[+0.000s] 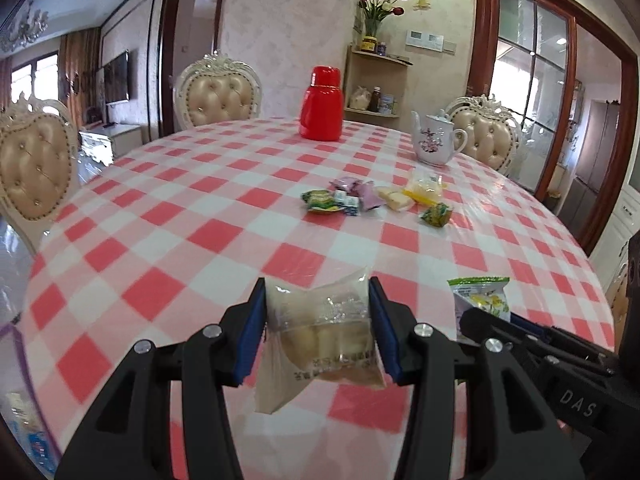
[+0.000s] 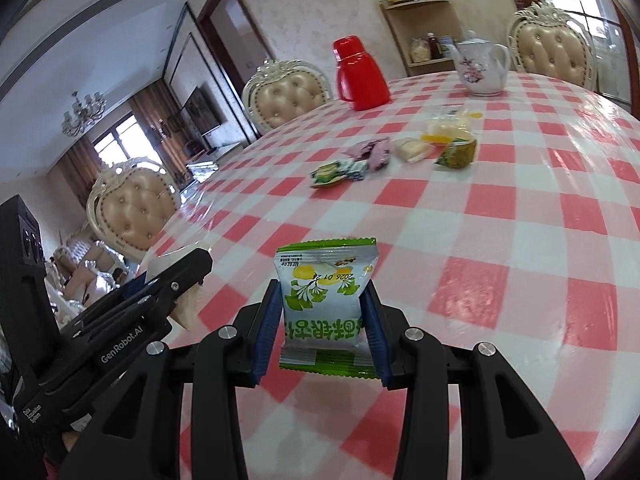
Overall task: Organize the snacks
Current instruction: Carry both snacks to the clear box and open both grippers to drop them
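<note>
My left gripper clamped a clear bun packet, my right gripper a green packet, both hiding the tabletop beneath.

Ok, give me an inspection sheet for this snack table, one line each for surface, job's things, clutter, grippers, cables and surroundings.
Surface: round table under a glossy pink and white checked cloth.
Job's things: clear pastry packet and green and white snack packet, both held above the cloth; loose snack pile mid-table.
Clutter: red flask and flowered teapot at the far side.
Grippers: left gripper shut on the pastry packet; right gripper shut on the green packet.
Cables: nothing seen.
Surroundings: tufted chairs, corner shelf with jars, vase of tulips.
</note>
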`<state>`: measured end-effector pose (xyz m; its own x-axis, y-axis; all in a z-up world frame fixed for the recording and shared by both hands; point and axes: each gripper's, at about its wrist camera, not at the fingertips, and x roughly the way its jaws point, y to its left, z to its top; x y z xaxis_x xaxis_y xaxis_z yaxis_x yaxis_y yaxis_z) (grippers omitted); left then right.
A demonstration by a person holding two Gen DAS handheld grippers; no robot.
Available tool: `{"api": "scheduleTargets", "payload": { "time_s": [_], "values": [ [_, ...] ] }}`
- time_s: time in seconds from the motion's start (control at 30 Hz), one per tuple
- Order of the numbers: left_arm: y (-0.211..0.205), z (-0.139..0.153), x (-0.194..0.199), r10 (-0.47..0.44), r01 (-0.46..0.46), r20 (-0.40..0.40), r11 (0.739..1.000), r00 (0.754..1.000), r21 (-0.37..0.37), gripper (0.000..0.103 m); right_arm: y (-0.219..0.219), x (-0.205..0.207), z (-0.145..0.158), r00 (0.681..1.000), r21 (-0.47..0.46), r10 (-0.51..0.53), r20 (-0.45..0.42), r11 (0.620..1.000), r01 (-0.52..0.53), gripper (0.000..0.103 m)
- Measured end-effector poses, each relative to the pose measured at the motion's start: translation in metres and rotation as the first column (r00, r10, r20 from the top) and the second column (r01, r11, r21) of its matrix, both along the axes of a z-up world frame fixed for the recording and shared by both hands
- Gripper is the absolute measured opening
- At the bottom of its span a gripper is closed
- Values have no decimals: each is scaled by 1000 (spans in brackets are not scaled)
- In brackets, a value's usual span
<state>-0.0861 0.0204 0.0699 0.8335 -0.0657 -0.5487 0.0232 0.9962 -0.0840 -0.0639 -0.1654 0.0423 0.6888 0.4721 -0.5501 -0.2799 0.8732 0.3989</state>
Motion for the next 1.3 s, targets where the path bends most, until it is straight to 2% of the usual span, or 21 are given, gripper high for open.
{"api": "scheduleTargets", "payload": {
  "time_s": [0.33,0.5,0.7,0.83,1.03,1.13,1.3],
  "values": [
    [48,-1,-54,54,-55,15,997,998,48,50,63,-33,13,987,-56,159,33,986,-157,40],
    [89,-4,-82,121,-121,10,990,993,66,50,109,-53,15,964,-94,261,43,962,-256,40],
    [136,-2,-110,187,-188,18,980,982,59,50,157,-81,16,923,-138,380,54,919,-370,40],
    [172,3,-127,233,-234,13,970,972,67,50,188,-100,19,889,-165,453,69,884,-437,40],
    [217,11,-141,314,-314,10,946,949,83,50,231,-116,15,836,-189,548,44,826,-531,40],
    [238,15,-149,355,-354,7,930,935,99,50,256,-127,11,795,-207,606,26,782,-588,40],
    [264,17,-159,397,-388,-27,907,917,162,52,298,-153,0,699,-221,715,-13,680,-699,41]
  ]
}}
